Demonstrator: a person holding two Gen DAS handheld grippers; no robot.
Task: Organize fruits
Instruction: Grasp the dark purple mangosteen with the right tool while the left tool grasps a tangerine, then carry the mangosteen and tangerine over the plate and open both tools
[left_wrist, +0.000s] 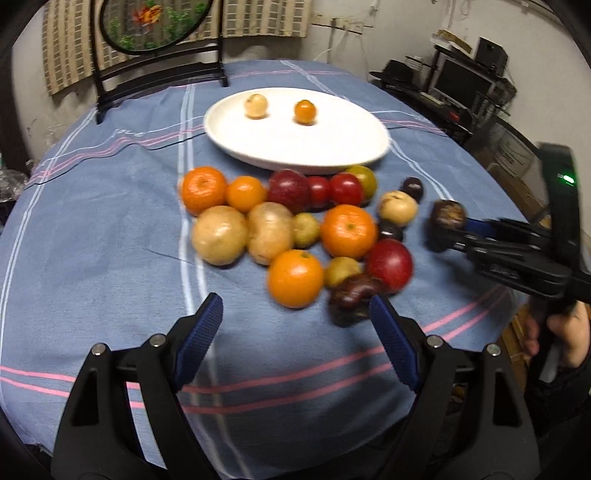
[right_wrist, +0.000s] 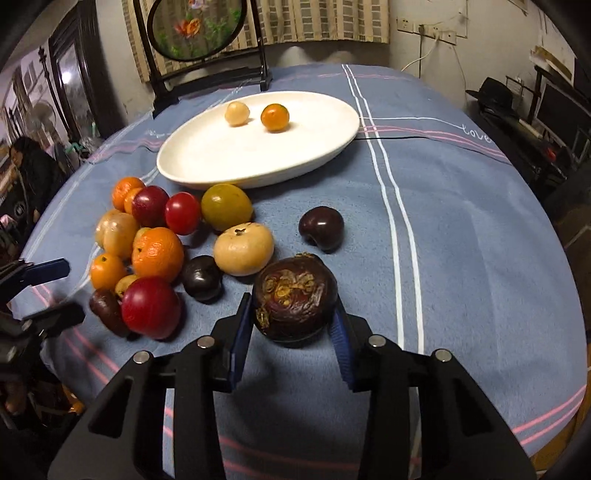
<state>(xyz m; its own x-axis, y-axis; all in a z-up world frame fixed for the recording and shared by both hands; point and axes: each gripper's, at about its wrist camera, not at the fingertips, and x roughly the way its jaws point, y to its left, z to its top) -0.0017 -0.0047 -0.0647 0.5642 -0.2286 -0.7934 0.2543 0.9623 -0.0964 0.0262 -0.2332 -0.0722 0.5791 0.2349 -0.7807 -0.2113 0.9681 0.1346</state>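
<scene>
One dark mangosteen (right_wrist: 294, 300) sits on the desk (right_wrist: 461, 258) between the blue pads of the right gripper (right_wrist: 291, 328), which looks clamped on its flanks, just beside the fruit pile (right_wrist: 147, 251). Its round, hard rind could roll out of a shallow pinch during a lift and knock the dark plum (right_wrist: 202, 277) nearby. The white plate (right_wrist: 207, 166) beyond holds only two small fruits. The left gripper (left_wrist: 295, 332) hangs released, jaws wide, with a dark fruit (left_wrist: 351, 299) at its right pad that a careless drop could nudge.
</scene>
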